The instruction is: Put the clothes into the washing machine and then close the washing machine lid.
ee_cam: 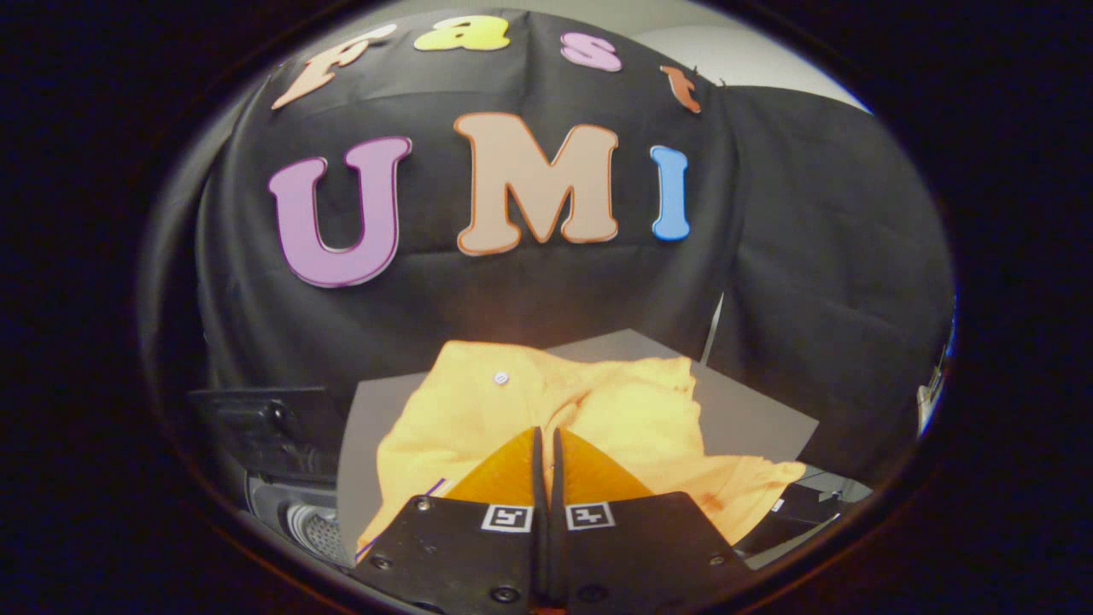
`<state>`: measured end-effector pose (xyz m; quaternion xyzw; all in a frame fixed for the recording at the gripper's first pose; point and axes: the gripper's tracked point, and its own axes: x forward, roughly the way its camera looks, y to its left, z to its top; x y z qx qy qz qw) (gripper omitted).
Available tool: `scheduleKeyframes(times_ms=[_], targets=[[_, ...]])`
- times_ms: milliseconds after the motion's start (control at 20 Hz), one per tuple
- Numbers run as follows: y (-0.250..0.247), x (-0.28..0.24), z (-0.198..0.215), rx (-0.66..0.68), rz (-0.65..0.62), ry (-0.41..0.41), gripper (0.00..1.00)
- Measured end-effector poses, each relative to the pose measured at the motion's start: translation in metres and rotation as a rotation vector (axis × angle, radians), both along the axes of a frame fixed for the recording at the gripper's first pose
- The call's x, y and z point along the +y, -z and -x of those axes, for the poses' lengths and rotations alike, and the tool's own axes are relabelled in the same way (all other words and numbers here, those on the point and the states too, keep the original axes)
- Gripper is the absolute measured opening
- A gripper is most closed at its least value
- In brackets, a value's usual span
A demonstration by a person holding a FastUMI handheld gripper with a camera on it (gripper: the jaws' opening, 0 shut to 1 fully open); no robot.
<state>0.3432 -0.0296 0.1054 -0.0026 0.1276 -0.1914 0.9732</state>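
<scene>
1. Gripper view: your gripper (pixel 546 440) had its two fingers nearly together, a thin gap between; whether cloth was pinched, I cannot tell.
2. One yellow garment (pixel 598 410) lay at 12 o'clock, just ahead, on one grey surface (pixel 751 418).
3. One washing machine (pixel 290 504) sat at 9 o'clock.
4. Risk: a weak pinch could drop the garment short.

Cloth-walled recording booth (pixel 820 256) (black drape)

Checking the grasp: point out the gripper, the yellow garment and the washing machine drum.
gripper (pixel 546 440): gripper view, between its closed fingertips.
yellow garment (pixel 623 401): gripper view, bunched fabric beyond the fingers.
washing machine drum (pixel 320 531): gripper view, perforated wall beside the garment.
</scene>
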Motion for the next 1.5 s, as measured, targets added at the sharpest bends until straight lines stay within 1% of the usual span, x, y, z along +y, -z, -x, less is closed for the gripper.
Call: scheduleKeyframes(times_ms=[100, 300, 550, 650, 850, 1100, 1350, 1500], targets=[[-0.021, 0.018, 0.002, -0.028, 0.030, -0.008, 0.00], [-0.055, 0.057, 0.005, -0.092, 0.050, -0.035, 0.00], [-0.085, 0.124, 0.006, -0.150, 0.083, -0.102, 0.00], [-0.091, 0.155, 0.006, -0.179, 0.078, -0.139, 0.00], [-0.083, 0.213, 0.007, -0.204, 0.052, -0.202, 0.00], [-0.064, 0.269, 0.007, -0.218, 0.048, -0.264, 0.00], [-0.019, 0.305, 0.001, -0.171, 0.052, -0.293, 0.00], [0.020, 0.313, -0.003, -0.126, 0.049, -0.270, 0.00]])
